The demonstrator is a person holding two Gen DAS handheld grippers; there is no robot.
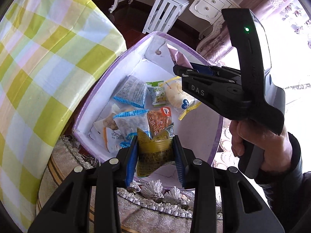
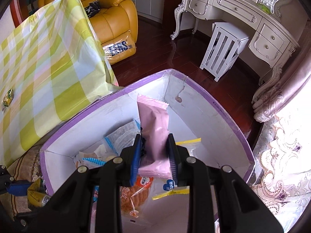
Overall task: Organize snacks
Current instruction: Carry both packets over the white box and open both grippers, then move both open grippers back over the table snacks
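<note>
A white box with a purple rim (image 1: 101, 77) (image 2: 196, 81) stands on the floor and holds several snack packets (image 1: 134, 93) (image 2: 120, 137). My left gripper (image 1: 155, 141) is shut on a gold snack packet (image 1: 154, 155), held over the box's near edge. My right gripper (image 2: 153, 137) is shut on a pink snack packet (image 2: 153, 120), held upright above the box interior. The right gripper (image 1: 176, 65) also shows in the left wrist view, over the box with the pink packet (image 1: 179, 57) at its tip. The left gripper shows at the left edge of the right wrist view (image 2: 13, 187).
A table with a yellow-green checked cloth (image 1: 44, 64) (image 2: 46, 62) stands left of the box; a small packet (image 2: 7, 98) lies on it. A white slatted stool (image 2: 223, 48), a white dresser (image 2: 243, 19) and a yellow armchair (image 2: 112, 19) stand beyond. A fringed rug (image 1: 155, 200) lies under the box.
</note>
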